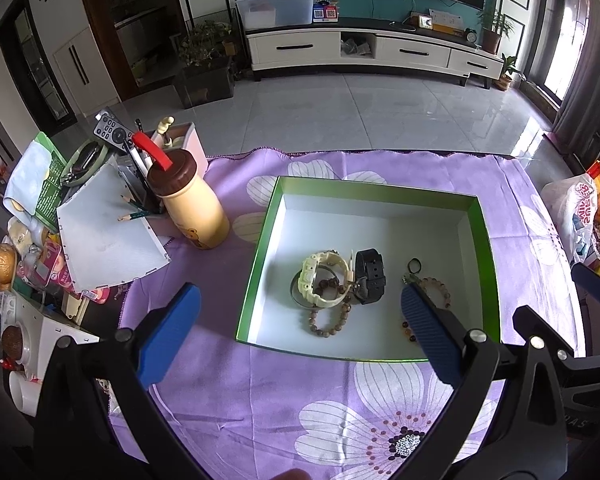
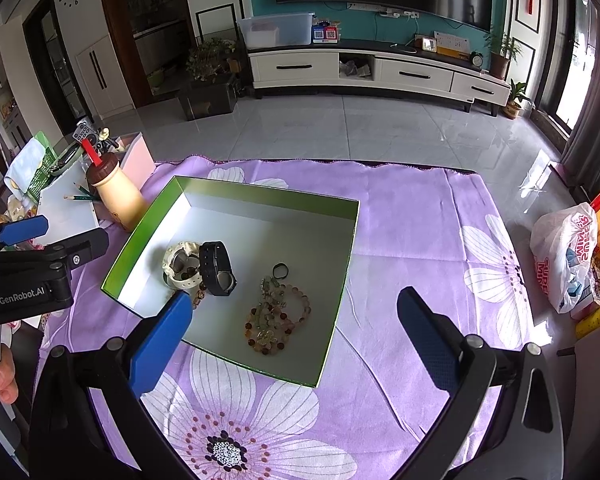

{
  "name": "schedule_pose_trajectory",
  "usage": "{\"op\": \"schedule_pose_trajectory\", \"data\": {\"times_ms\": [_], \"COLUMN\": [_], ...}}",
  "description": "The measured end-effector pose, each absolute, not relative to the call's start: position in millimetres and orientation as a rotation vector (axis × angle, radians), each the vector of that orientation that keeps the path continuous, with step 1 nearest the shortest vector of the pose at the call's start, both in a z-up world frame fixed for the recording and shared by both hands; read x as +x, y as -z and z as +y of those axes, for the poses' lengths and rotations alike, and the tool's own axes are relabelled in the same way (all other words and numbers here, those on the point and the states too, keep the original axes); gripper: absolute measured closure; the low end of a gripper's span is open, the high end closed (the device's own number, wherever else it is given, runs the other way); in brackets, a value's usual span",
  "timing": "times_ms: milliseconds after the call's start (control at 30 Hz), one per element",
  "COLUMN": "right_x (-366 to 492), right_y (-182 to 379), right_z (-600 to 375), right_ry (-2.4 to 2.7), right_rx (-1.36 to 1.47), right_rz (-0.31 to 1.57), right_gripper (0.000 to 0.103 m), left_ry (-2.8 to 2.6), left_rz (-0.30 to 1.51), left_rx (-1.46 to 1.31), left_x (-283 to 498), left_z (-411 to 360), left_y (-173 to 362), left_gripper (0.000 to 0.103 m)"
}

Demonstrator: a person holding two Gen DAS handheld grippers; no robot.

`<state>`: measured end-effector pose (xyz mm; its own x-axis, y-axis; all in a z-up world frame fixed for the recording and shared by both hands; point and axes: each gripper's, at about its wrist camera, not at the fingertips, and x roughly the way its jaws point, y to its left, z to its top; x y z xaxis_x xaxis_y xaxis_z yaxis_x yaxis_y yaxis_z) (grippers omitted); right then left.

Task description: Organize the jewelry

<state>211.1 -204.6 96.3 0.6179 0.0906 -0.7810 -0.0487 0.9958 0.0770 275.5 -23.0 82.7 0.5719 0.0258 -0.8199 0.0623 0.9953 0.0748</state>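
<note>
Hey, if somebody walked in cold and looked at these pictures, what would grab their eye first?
Probably the green-walled box at the middle of the purple floral cloth, with a cream watch, a black watch and beaded bracelets lying inside it. Next, the left gripper and right gripper, both open and empty, near the box. Left of the box stands a cream bottle with a brown cap.

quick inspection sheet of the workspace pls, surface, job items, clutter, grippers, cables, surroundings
surface: purple floral cloth over the table.
job's things: green box holds cream watch, black watch, bead bracelets, small black ring.
clutter: bear bottle, pencils, remote, plastic bag.
grippers: left gripper open, empty; right gripper open, empty.
cables: wall cables under the TV.
surroundings: TV cabinet, plants, tiled floor.
</note>
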Motion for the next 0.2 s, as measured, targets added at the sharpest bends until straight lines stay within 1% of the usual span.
{"op": "schedule_pose_trajectory", "data": {"times_ms": [200], "right_x": [210.6], "right_y": [-99.2], "right_z": [-204.0], "right_ry": [-0.079], "right_rx": [0.05], "right_rz": [0.895], "right_gripper": [0.001], "left_ry": [0.021], "left_rz": [0.971], "left_rx": [0.091], "left_x": [275.4], "left_z": [-21.1], "left_y": [-81.9], "left_gripper": [0.002]}}
